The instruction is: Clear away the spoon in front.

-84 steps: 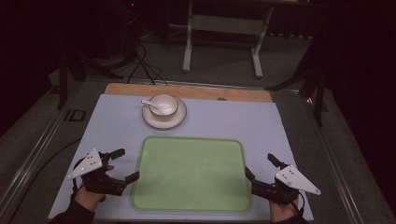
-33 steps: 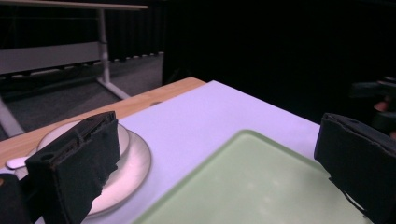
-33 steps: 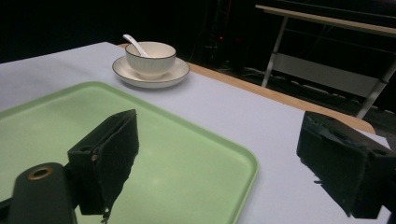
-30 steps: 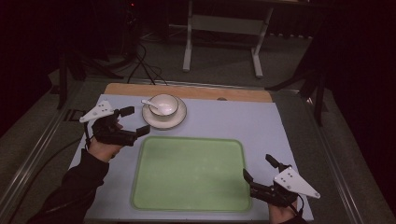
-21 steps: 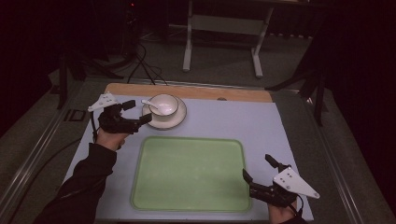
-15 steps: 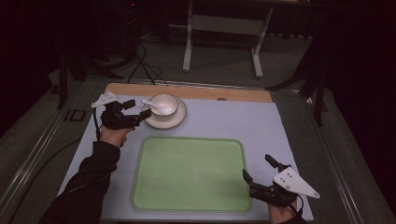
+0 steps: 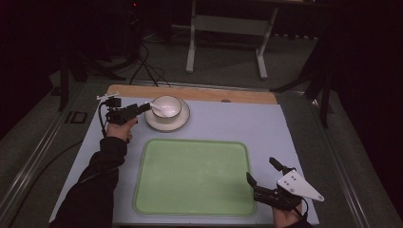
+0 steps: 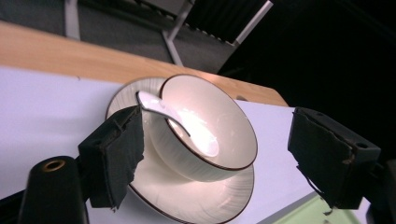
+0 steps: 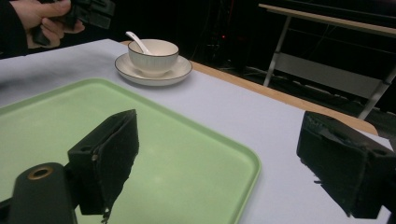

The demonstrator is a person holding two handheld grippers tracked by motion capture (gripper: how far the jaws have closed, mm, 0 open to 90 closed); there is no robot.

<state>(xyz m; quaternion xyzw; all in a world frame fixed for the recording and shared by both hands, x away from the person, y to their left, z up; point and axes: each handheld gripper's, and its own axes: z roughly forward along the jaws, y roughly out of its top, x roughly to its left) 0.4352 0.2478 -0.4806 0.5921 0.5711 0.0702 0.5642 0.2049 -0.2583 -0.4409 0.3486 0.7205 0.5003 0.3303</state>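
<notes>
A white bowl (image 7: pixel 167 105) with a dark rim stands on a matching saucer (image 7: pixel 183 121) at the back left of the mat. A white spoon (image 7: pixel 155 107) rests in the bowl, handle pointing left. My left gripper (image 7: pixel 141 109) is open just left of the saucer, its tips close to the spoon handle. In the left gripper view the bowl (image 8: pixel 210 126) and spoon (image 8: pixel 177 122) lie between the spread jaws. My right gripper (image 7: pixel 261 170) stands open at the front right corner of the green tray (image 7: pixel 190 175), holding nothing.
The tray (image 9: pixel 154 140) has nothing on it and takes up the mat's middle. A wooden strip (image 7: pixel 228 94) borders the table's far edge. In the right gripper view the bowl (image 9: pixel 153 53) stands beyond the tray, with the other hand (image 9: pixel 42 16) at top left.
My left gripper has travelled from the table's front left to the back, ending beside the saucer at the spoon handle. The right gripper has hardly moved.
</notes>
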